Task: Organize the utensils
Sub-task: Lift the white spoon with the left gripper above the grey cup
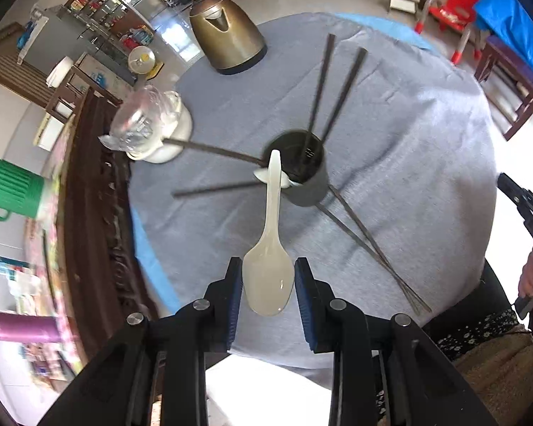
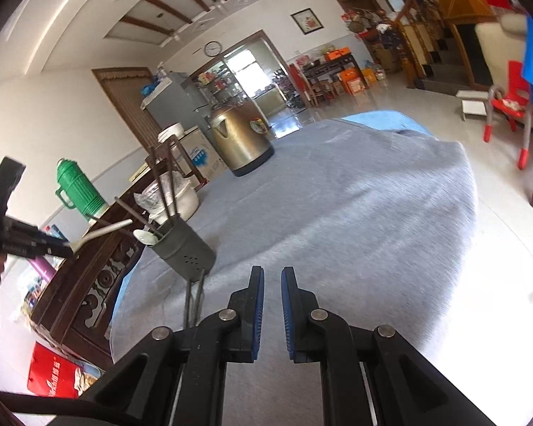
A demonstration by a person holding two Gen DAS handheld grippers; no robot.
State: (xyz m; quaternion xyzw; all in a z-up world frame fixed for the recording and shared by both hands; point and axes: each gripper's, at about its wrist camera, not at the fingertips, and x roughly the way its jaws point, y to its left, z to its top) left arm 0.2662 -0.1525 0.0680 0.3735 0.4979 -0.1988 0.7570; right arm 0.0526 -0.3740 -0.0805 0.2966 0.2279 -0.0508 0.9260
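One white spoon (image 1: 268,280) clamped by its bowl in the left gripper (image 1: 268,285) jaws.
Handle aimed at the holder (image 1: 311,177), frame centre; right gripper (image 2: 272,285) jaws clenched, empty.

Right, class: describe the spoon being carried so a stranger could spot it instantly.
Find the round table's grey cloth, then the dark utensil holder at its middle. Above it, the left gripper grips a white spoon by its bowl, unlike the thin dark chopsticks.

Spoon: white (image 1: 268,277), bowl clamped between the left gripper's (image 1: 268,284) pads, handle aimed down at the holder.
Holder: dark cylinder (image 1: 311,181), upright on the grey cloth, chopsticks (image 1: 319,85) and another white spoon (image 2: 144,236) leaned inside.
Loose chopsticks: a pair (image 1: 369,252) laid beside the holder.
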